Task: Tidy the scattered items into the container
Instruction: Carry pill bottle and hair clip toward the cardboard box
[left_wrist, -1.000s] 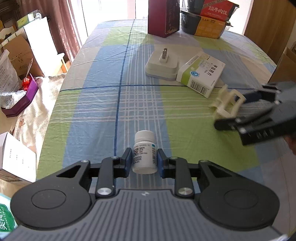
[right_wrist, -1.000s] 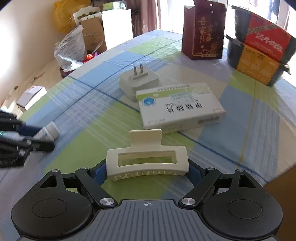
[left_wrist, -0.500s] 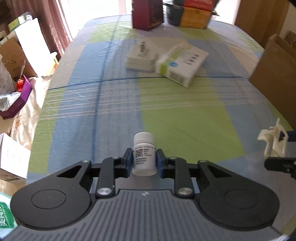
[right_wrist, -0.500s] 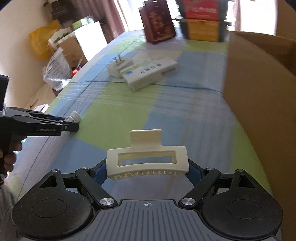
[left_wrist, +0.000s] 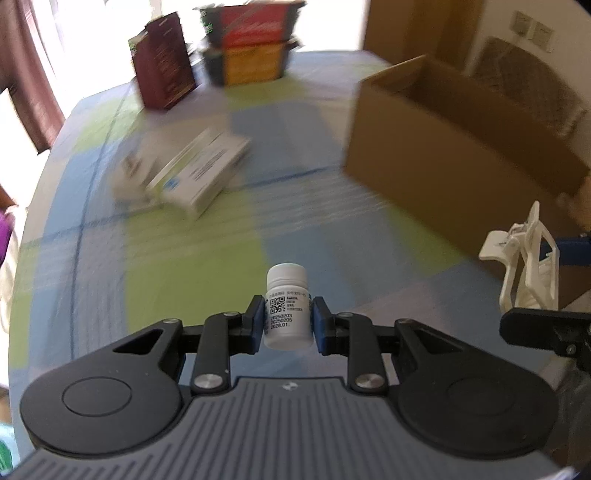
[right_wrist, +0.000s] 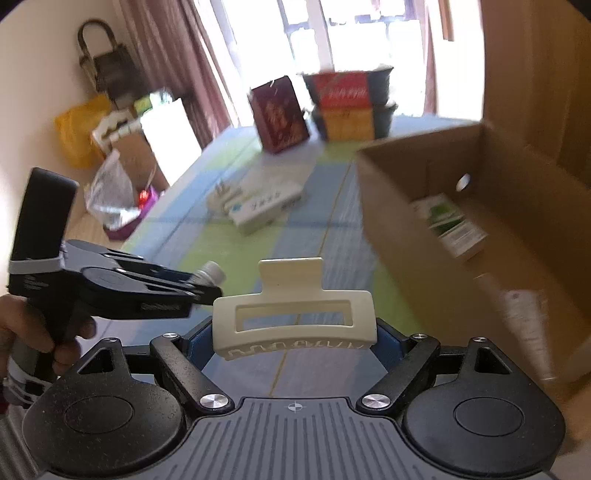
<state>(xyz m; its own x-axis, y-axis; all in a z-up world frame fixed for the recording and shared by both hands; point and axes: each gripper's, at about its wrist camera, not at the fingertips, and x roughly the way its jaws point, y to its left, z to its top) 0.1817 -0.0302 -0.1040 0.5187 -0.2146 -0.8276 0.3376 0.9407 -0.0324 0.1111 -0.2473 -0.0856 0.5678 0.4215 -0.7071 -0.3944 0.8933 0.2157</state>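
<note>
— Largest first?
— Checked desk (left_wrist: 192, 280) across the middle. Open cardboard box (left_wrist: 443, 177) at upper right of the left wrist view, right half of the right wrist view; green-and-white packet (right_wrist: 452, 227) lying inside.
— Loose items?
— White medicine carton (left_wrist: 201, 177) left of centre, touching a blurred white plug adapter (left_wrist: 129, 181).
— Tools?
— Left tool (left_wrist: 288, 325) clamped on an upright white pill bottle (left_wrist: 287, 310), lower centre, lifted off the desk. Right tool (right_wrist: 295, 338) gripping a cream hair claw (right_wrist: 295, 321) by its ends, lower centre, beside the box.
</note>
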